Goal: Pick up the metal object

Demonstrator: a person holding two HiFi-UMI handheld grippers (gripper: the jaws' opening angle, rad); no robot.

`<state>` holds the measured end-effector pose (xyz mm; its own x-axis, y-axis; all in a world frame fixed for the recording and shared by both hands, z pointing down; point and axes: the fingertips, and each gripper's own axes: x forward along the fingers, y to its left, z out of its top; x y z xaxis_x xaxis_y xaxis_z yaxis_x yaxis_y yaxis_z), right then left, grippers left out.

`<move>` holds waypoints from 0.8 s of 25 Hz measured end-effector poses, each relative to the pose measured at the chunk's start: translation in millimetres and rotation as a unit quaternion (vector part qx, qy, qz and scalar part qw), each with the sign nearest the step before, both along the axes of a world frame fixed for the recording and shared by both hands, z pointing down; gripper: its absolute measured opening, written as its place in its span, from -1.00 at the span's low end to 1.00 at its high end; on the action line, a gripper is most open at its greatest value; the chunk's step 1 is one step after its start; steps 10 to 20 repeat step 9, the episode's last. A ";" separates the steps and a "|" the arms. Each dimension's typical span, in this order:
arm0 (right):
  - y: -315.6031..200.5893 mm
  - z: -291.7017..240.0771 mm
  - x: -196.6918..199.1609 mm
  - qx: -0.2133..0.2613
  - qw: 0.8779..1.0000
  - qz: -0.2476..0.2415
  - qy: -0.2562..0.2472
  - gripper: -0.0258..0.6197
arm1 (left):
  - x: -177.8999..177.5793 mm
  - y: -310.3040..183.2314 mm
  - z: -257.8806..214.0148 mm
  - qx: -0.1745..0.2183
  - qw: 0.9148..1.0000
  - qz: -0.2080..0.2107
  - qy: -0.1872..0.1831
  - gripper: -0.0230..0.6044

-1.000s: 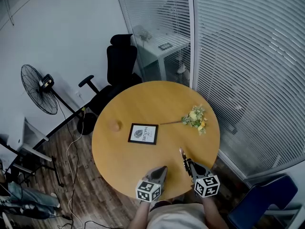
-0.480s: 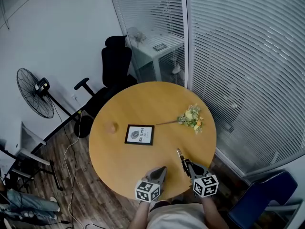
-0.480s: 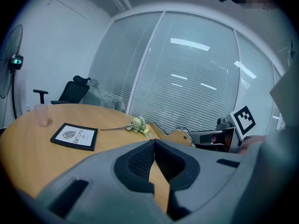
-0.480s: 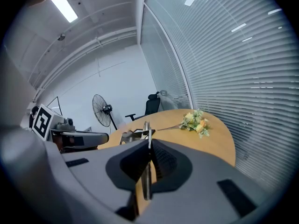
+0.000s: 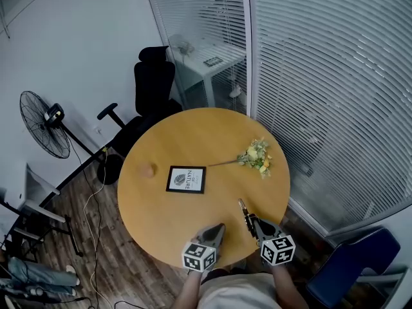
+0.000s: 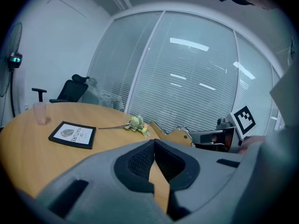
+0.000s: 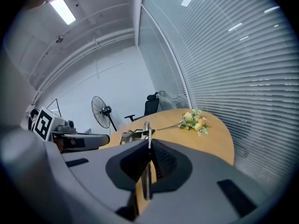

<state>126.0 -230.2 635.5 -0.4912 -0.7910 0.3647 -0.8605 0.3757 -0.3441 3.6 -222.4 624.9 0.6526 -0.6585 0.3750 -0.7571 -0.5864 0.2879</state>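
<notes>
Unmoved, right claw (image 7: 148,143) clamps metal object (image 7: 146,128), seen edge-on, shape unclear.

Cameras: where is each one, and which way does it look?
Head view: on the person's head, facing down at the table; left gripper and right gripper show.
Left gripper view: on that gripper, facing across the table past its shut jaws.
Right gripper view: likewise, past jaws shut on the metal object.
All share the flowers.
</notes>
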 end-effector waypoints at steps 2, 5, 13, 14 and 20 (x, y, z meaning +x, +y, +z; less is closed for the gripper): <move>-0.2 -0.5 -1.4 0.000 1.000 -0.002 0.000 -0.91 | -1.8 -0.5 -0.4 0.000 1.000 -0.002 0.000 -0.90; 0.9 -1.3 -3.3 0.000 1.000 -0.003 -0.002 -0.91 | -4.4 0.5 -0.5 -0.001 1.000 -0.004 -0.001 -0.90; 1.6 -1.5 -4.9 0.000 1.000 -0.006 -0.003 -0.91 | -5.0 2.0 -0.6 -0.001 1.000 -0.005 0.000 -0.90; 1.6 -1.5 -4.9 0.000 1.000 -0.006 -0.003 -0.91 | -5.0 2.0 -0.6 -0.001 1.000 -0.005 0.000 -0.90; 1.6 -1.5 -4.9 0.000 1.000 -0.006 -0.003 -0.91 | -5.0 2.0 -0.6 -0.001 1.000 -0.005 0.000 -0.90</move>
